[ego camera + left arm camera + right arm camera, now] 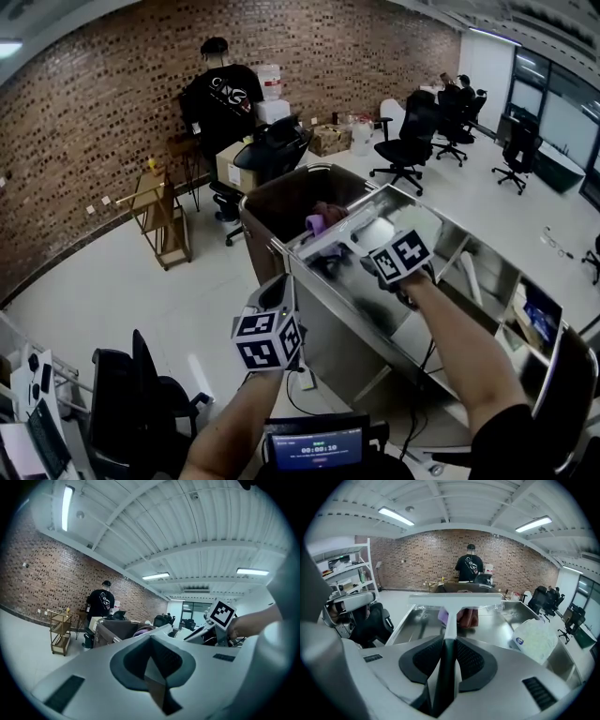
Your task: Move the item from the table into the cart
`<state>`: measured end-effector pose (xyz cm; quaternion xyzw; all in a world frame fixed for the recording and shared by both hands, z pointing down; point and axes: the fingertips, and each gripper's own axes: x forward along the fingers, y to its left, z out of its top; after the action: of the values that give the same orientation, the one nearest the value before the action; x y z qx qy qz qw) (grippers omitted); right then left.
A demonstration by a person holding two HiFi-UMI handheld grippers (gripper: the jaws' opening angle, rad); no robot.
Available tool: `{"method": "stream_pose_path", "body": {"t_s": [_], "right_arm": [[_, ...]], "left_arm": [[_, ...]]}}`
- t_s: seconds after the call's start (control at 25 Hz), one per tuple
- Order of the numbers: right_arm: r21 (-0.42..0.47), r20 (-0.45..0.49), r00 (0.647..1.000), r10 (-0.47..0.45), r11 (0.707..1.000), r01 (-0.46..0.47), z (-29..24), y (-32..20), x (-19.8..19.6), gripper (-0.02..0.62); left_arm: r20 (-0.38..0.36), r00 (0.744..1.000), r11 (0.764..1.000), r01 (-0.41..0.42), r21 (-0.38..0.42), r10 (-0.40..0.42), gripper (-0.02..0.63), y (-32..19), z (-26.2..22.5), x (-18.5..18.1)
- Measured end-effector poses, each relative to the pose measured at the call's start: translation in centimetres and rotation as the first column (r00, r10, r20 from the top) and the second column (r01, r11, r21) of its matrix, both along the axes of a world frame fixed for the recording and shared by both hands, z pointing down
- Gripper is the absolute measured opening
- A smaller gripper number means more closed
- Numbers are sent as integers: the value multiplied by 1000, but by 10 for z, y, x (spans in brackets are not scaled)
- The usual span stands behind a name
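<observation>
My right gripper (446,645) is shut on the handle of a white T-shaped squeegee (457,601), whose blade is held crosswise above the steel table (417,625). In the head view the right gripper (364,255) carries the squeegee (330,240) over the table's far end, close to the brown cart (281,202). Purple and maroon cloths (319,221) lie in the cart, and the same cloths (461,616) show just beyond the blade. My left gripper (277,292) hangs off the table's near left side; its jaws (152,645) are shut with nothing between them.
A white plastic bag (532,640) lies on the table at the right. A person in black (223,94) stands by the brick wall behind the cart. A wooden rack (161,214) stands to the left, and office chairs (411,141) lie beyond the table.
</observation>
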<state>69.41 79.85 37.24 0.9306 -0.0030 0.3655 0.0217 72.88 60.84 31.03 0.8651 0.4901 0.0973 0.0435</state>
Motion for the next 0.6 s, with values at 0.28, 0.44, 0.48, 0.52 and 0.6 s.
{"method": "stream_pose_path", "body": {"t_s": [0.28,0.44,0.48,0.52,0.6], "right_arm": [[6,0,1000,13,1000,-13,11,8,3,81],[12,-47,998,40,999,-40,1,11,5,215],[9,-52,998,42,999,-42,-1,13,4,215],[4,-56,997,45,999,-45,-3,14,3,215],[-1,-65,997,51,999,-52,-7,15,0,215]], "left_arm": [[-22,1000,1000,-5,10,5,12,12,2,5],[-17,1000,1000,-5,5,5,12,16,1,1],[-15,1000,1000,-6,4,6,12,17,1,-1],[-13,1000,1000,-9,4,9,12,18,1,-3],[-11,1000,1000,-14,4,14,12,18,2,-6]]}}
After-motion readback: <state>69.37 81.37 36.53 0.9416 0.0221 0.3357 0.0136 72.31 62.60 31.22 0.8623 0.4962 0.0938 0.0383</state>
